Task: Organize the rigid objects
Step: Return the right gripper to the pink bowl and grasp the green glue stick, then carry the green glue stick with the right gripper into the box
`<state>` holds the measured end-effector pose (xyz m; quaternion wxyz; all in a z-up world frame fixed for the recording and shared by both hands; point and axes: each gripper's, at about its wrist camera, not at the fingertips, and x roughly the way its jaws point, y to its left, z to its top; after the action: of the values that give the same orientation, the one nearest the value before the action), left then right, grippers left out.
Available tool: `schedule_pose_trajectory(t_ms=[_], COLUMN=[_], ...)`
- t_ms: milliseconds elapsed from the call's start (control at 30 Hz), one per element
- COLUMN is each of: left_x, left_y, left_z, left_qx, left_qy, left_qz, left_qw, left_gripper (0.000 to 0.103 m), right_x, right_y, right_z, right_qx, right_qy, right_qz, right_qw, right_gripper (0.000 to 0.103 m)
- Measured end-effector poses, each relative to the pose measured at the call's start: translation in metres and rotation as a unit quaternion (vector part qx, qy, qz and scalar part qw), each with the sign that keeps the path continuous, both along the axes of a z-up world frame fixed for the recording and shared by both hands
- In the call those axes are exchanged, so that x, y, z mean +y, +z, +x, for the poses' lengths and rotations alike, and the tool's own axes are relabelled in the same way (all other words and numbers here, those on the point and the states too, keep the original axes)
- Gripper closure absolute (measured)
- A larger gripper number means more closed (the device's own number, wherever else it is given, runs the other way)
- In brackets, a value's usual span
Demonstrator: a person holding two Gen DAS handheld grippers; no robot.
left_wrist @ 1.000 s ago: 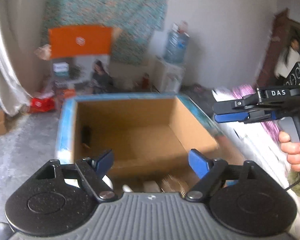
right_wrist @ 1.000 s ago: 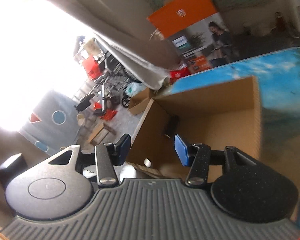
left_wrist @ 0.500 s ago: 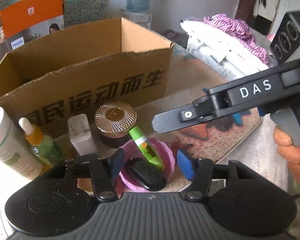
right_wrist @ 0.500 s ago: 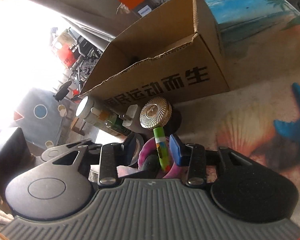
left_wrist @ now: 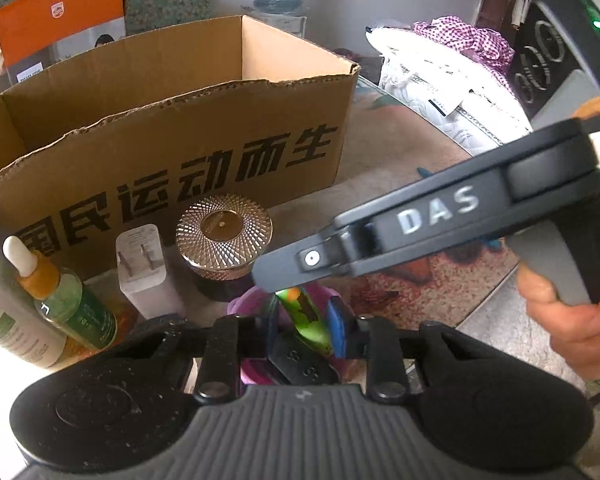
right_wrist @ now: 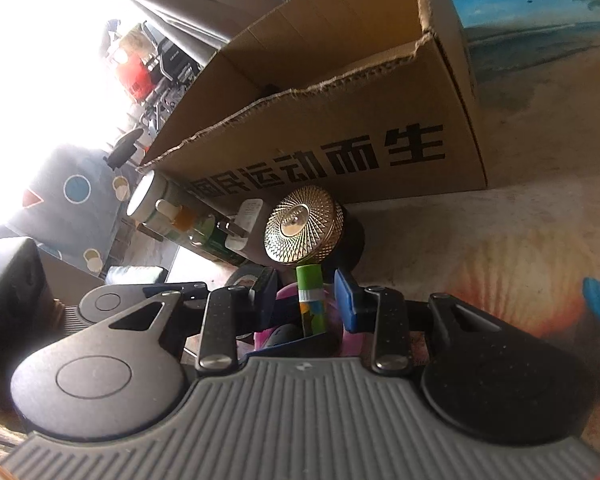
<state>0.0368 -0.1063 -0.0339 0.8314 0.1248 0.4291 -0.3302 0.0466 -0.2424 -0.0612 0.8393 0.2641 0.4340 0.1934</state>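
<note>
An open cardboard box (left_wrist: 172, 120) stands on the table. In front of it is a pink bowl (left_wrist: 324, 294) holding a green tube (left_wrist: 308, 316) and a black key fob (left_wrist: 304, 364). My left gripper (left_wrist: 304, 328) is narrowed around the bowl's contents with its blue pads beside the green tube; contact is unclear. My right gripper (right_wrist: 306, 300) straddles the same green tube (right_wrist: 310, 300) with gaps on both sides, open. The right gripper also shows in the left wrist view (left_wrist: 420, 236), right above the bowl.
Beside the bowl stand a gold-lidded jar (left_wrist: 224, 236), a white charger plug (left_wrist: 142, 268), a green dropper bottle (left_wrist: 66, 300) and a white tube (left_wrist: 4, 320). Bedding (left_wrist: 452, 64) lies at the far right. The table has a beach-print cover (right_wrist: 540, 200).
Both grippers came down from over the box to the pink bowl. The left gripper's jaws have narrowed around the green tube, and the right gripper has moved in over the bowl.
</note>
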Motion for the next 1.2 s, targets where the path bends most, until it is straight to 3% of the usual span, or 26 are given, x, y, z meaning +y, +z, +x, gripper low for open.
schedule_pose_trajectory(t_ms=[200,700,1200], left_x=[-0.002,-0.007,0.003], left_y=[0.001,0.004,0.031], left_z=[0.0,0.0,-0.019], left_qx=[-0.005,-0.021,-0.075], left_qy=[-0.005,-0.012,-0.016], left_qz=[0.0,0.005,-0.019], left_qw=[1.0,0.9997,0.9969], left_gripper=[0.079,0.084,0.084], right_x=[0.004,0.009,0.009], right_y=[-0.003,0.01,0.045], right_z=[0.004,-0.01,-0.035], right_qx=[-0.001,-0.026,-0.074], right_qy=[0.002,-0.006,-0.031], right_qz=[-0.012,-0.033,-0.04], right_qw=[1.0,0.999,0.996], right_gripper=[0.089,0.089,0.089])
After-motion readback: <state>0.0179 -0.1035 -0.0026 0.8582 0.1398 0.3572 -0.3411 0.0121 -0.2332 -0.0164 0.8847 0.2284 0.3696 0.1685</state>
